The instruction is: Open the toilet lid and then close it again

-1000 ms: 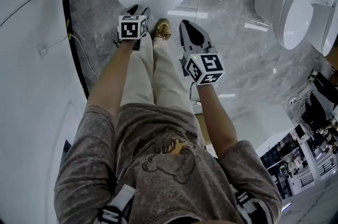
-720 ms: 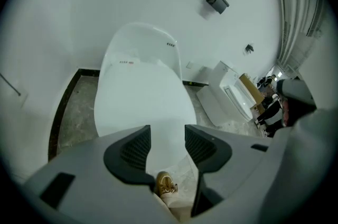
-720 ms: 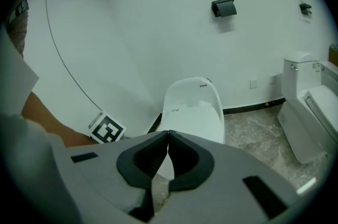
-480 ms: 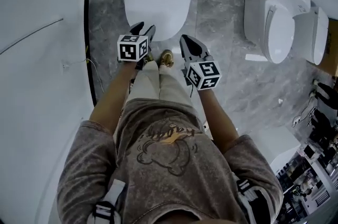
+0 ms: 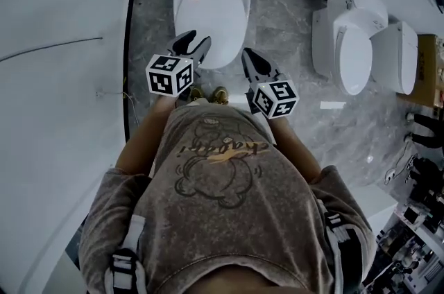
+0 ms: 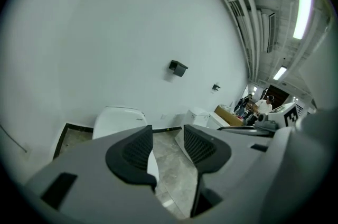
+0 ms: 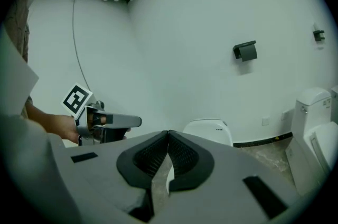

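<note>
White toilet lid (image 5: 211,12) lay shut at far centre | person had straightened, lifting both tools clear | left gripper (image 5: 193,43) spread, narrowing slightly, empty | right gripper (image 5: 250,55) pressed together, empty | task looked finished.

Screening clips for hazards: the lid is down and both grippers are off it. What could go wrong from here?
1. The lid is down, smooth and rounded, so a grip on its edge could slip and let it slam.
2. The right gripper is shut and empty, so it could only nudge the lid. The left gripper, empty, with jaws apart but just closing a little, may pinch short of the edge.
</note>
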`<state>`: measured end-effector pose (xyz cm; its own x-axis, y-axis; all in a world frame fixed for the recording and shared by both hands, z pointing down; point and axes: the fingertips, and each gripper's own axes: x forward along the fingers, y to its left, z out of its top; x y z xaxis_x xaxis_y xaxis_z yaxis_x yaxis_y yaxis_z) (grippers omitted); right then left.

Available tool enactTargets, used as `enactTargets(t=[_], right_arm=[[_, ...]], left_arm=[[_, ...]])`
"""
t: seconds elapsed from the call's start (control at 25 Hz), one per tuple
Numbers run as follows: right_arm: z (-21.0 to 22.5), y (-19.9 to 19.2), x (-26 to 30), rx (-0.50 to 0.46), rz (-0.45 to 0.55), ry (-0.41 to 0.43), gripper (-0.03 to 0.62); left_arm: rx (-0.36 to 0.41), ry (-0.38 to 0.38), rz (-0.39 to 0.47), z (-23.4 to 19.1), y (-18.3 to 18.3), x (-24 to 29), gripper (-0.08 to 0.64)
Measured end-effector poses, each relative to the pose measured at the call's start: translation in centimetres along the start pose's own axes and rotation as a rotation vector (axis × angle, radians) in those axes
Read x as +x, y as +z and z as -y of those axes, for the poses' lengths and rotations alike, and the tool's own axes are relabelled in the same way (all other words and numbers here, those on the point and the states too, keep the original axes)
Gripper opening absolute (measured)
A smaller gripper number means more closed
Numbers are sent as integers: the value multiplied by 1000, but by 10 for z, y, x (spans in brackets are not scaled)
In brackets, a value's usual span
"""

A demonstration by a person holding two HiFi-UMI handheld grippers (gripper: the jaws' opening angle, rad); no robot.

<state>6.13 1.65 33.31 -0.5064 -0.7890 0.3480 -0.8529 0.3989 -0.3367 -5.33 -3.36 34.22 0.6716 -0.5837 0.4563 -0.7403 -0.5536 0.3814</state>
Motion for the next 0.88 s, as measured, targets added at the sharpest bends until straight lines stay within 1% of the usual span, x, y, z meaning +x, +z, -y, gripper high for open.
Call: enactTargets(t=[0.12,0.28,0.36,0.4,0.48,0.6,0.88], right_arm=[[-6,14,-8,-5,18,-1,28],[-12,25,-14,-38,51,-23,28],[-13,26,-17,-65,65,-35,28],[-13,27,-18,-71,74,-40,28],[-10,28,-19,-71,93,-46,28],[-7,30,-18,-71,114,-49,28],[-5,31,-11,-94,121,-57,27]], left_arm=[[43,-21,26,12,18,-23,172],[104,-58,63,18,23,-45,149],[118,-62,100,17,23,-55,105],[119,-60,120,16,22,-59,79],[115,-55,154,15,19,-65,49],[130,-27,172,8,15,-67,14],[137,3,217,3,23,-68,9]])
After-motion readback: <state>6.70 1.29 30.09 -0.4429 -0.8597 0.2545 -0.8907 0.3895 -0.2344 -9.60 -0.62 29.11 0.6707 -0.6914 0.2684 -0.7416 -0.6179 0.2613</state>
